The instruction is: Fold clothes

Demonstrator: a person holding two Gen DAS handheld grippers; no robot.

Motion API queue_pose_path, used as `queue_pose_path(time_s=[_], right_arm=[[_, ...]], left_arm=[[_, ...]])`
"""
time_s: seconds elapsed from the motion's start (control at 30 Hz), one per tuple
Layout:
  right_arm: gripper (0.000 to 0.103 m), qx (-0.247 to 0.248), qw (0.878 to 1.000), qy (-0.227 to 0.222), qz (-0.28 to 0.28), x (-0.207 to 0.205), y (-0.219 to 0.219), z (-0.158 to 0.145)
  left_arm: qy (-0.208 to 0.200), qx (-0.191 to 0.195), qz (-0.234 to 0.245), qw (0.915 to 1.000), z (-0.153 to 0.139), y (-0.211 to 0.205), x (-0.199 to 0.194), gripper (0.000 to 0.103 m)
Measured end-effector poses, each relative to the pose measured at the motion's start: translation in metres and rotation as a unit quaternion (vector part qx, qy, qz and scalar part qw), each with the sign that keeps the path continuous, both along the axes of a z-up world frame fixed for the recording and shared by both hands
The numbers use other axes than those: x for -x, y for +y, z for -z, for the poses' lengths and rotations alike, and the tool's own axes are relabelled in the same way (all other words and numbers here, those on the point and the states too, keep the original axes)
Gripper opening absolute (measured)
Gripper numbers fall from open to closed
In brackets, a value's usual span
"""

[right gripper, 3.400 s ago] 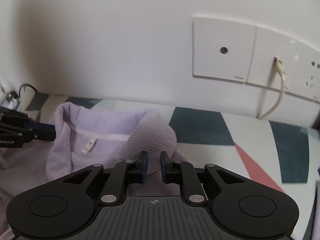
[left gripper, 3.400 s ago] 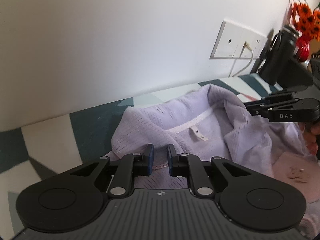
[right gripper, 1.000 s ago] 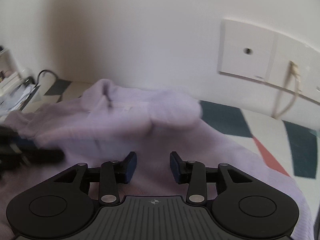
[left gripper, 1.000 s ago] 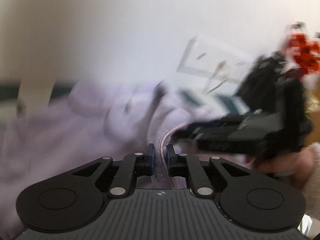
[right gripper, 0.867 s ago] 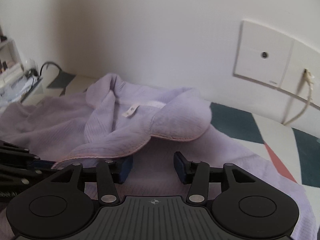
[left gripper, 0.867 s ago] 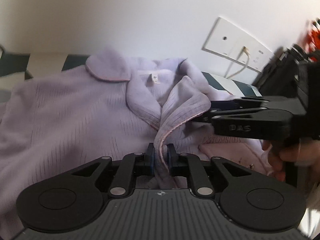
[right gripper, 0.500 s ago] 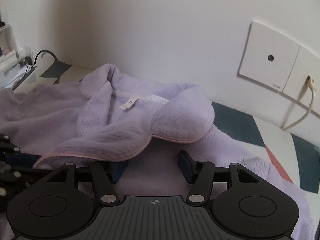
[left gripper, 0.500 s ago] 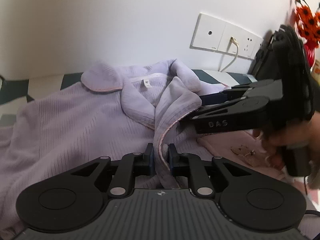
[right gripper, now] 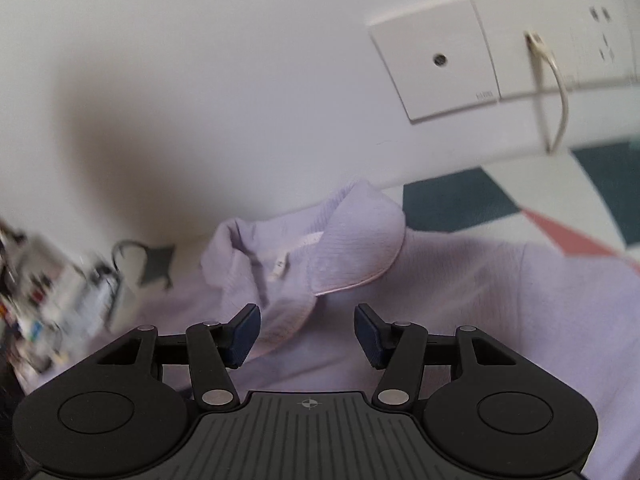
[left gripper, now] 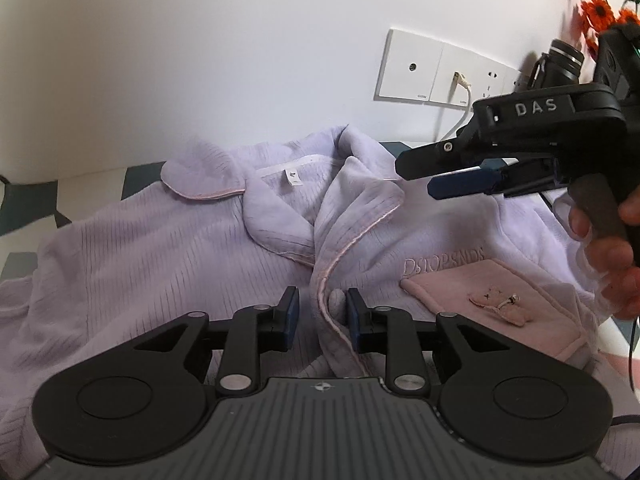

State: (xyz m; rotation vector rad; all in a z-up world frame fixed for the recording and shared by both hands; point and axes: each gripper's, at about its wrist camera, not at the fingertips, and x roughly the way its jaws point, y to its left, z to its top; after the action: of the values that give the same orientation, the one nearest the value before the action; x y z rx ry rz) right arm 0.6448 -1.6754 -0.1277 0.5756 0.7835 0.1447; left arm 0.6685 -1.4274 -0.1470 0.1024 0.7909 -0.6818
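Through my left tongs [left gripper: 319,316] I see the lilac pyjama top [left gripper: 160,256] spread face up on the desk [left gripper: 24,200], collar toward the far wall, its pink chest pocket [left gripper: 492,312] on the right. These tongs stand parted, with the pink-piped front edge [left gripper: 340,264] running between the pads but not pinched; I judge that leaves the placket free to settle flat where it lies. My right tongs [left gripper: 460,184] hover above the right shoulder, held in my right hand [left gripper: 608,256]. A wall socket plate [left gripper: 408,66] with a white cable [left gripper: 460,84] sits beyond the collar, and orange flowers [left gripper: 600,10] stand at far right; none of these crowd the cloth. Through my right tongs [right gripper: 308,334], somewhat blurred, the jaws are spread wide and hold nothing, hanging over the right collar flap [right gripper: 360,248] and the neck label [right gripper: 280,264]. Clutter [right gripper: 44,288] lies at the far left of the desk, too smeared to name; it sits near the left sleeve side and could hinder a fold there.
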Motion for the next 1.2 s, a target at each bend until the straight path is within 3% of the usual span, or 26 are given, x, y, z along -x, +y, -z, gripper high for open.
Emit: queue_pose_path(time_s=[0.1, 0.23, 0.4, 0.47, 0.6, 0.73, 0.83, 0.9, 0.97, 1.07, 1.2], right_arm=[[0.048, -0.040, 0.999, 0.019, 0.015, -0.003, 0.002, 0.009], [0.041, -0.081, 0.995, 0.043, 0.025, -0.016, 0.011, 0.025], [0.020, -0.144, 0.986, 0.077, 0.041, -0.031, 0.019, 0.044], [0.012, -0.181, 0.981, 0.061, 0.039, -0.034, 0.021, 0.045], [0.009, -0.211, 0.977, -0.011, 0.016, -0.034, 0.021, 0.040], [0.008, -0.205, 0.978, 0.017, 0.038, -0.032, 0.009, 0.061], [0.010, -0.165, 0.984, 0.050, 0.040, -0.030, 0.006, 0.069], [0.015, -0.167, 0.984, 0.051, 0.044, -0.025, 0.000, 0.068], [0.026, -0.151, 0.986, 0.045, 0.052, -0.021, 0.000, 0.059], [0.024, -0.106, 0.993, 0.035, 0.046, -0.018, 0.001, 0.047], [0.018, -0.007, 0.999, 0.048, 0.015, -0.020, 0.018, 0.042]], left_arm=[[0.027, 0.021, -0.012, 0.9994, -0.002, 0.005, -0.007, 0.023], [0.031, 0.015, -0.007, 0.9994, -0.002, 0.002, -0.007, 0.023], [0.034, 0.008, -0.006, 0.9994, -0.003, -0.002, -0.008, 0.023], [0.042, 0.016, -0.008, 0.9990, -0.003, -0.001, -0.010, 0.024], [0.056, 0.036, -0.017, 0.9976, -0.002, 0.005, -0.014, 0.021], [0.071, 0.055, -0.026, 0.9956, 0.000, 0.012, -0.015, 0.017], [0.074, 0.057, -0.028, 0.9952, 0.001, 0.012, -0.016, 0.017], [0.075, 0.059, -0.031, 0.9950, 0.001, 0.013, -0.016, 0.017], [0.077, 0.061, -0.034, 0.9946, 0.001, 0.014, -0.016, 0.017], [0.081, 0.068, -0.038, 0.9937, 0.002, 0.017, -0.017, 0.017], [0.080, 0.066, -0.029, 0.9942, -0.002, 0.016, -0.017, 0.027]])
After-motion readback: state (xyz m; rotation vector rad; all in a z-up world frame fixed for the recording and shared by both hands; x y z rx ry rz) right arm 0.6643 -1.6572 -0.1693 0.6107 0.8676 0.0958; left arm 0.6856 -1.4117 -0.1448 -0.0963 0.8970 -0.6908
